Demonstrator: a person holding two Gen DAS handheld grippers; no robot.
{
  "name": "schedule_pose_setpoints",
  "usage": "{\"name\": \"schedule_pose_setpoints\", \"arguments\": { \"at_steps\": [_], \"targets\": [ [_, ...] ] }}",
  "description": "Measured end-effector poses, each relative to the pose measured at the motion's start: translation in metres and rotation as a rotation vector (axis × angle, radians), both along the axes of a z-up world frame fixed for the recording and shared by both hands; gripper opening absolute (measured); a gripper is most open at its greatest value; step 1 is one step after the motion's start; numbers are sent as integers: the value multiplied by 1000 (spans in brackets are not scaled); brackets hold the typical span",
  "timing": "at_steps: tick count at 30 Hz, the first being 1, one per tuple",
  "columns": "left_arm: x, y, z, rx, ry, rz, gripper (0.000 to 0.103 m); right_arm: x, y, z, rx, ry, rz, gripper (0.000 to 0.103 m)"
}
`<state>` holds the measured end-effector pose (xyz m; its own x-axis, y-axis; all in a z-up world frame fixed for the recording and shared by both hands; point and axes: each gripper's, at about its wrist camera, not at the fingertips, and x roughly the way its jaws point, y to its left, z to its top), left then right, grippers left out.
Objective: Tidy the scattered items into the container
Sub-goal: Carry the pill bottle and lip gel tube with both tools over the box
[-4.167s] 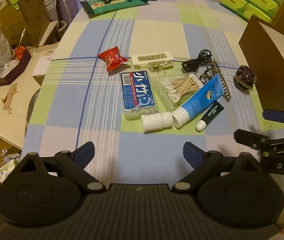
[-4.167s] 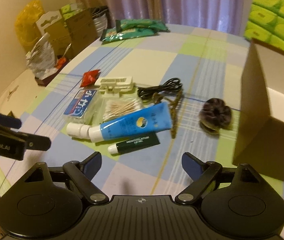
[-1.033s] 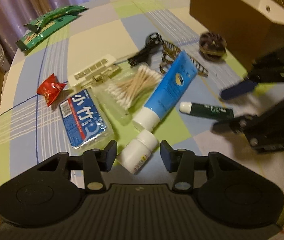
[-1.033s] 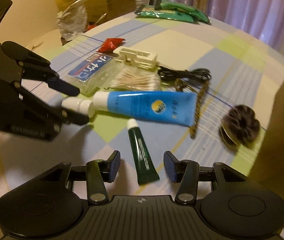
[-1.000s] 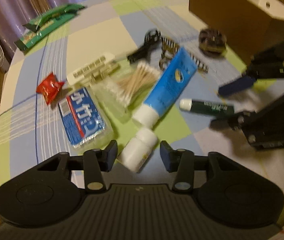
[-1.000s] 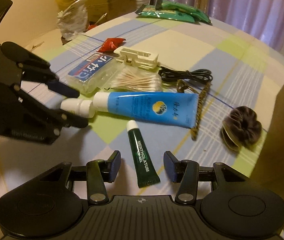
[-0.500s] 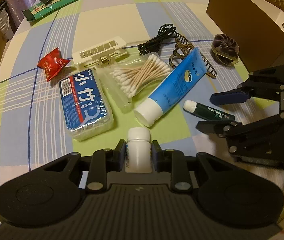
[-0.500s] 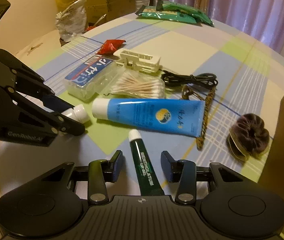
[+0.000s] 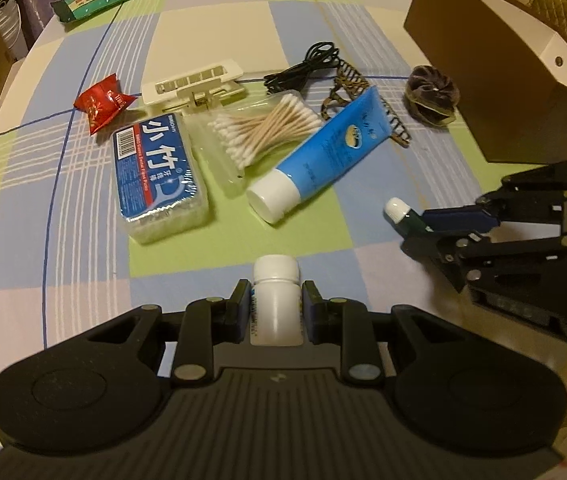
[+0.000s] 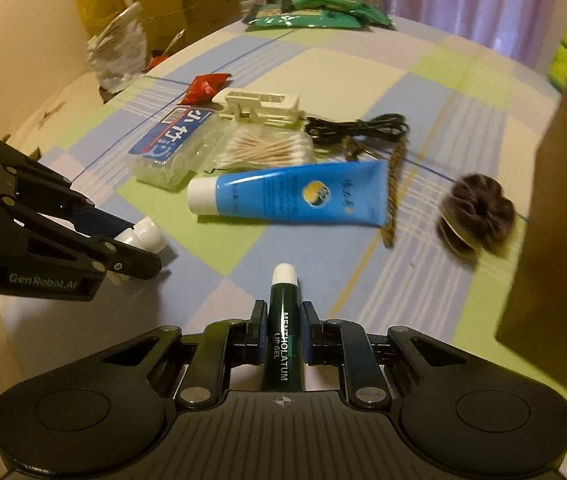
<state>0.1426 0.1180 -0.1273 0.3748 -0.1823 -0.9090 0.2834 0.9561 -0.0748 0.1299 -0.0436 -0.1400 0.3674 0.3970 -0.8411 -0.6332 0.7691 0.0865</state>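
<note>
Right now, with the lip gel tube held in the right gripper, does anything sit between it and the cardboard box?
Nothing visible blocks it. The right gripper is shut on the lip gel tube, and the cardboard box stands ahead to its right. The dark scrunchie lies low beside the box's wall.

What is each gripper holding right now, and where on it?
Left gripper: small white plastic bottle, gripped around its body. Right gripper: dark green lip-gel tube, mid-length.

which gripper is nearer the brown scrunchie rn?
Right. The right gripper, shut on the lip gel tube, sits just short of the scrunchie; the left gripper, holding the white bottle, is farther across the table.
</note>
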Motion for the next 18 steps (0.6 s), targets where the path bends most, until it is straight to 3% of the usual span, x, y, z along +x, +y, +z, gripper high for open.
{"name": "schedule_pose_setpoints", "arguments": {
  "at_steps": [8, 18],
  "targets": [
    [-16, -27, 23, -23, -38, -52, 22, -21, -42, 27, 69, 23, -104, 13],
    [-29, -101, 60, -66, -118, -188, 22, -44, -113, 62, 117, 1, -233, 13]
  ]
}}
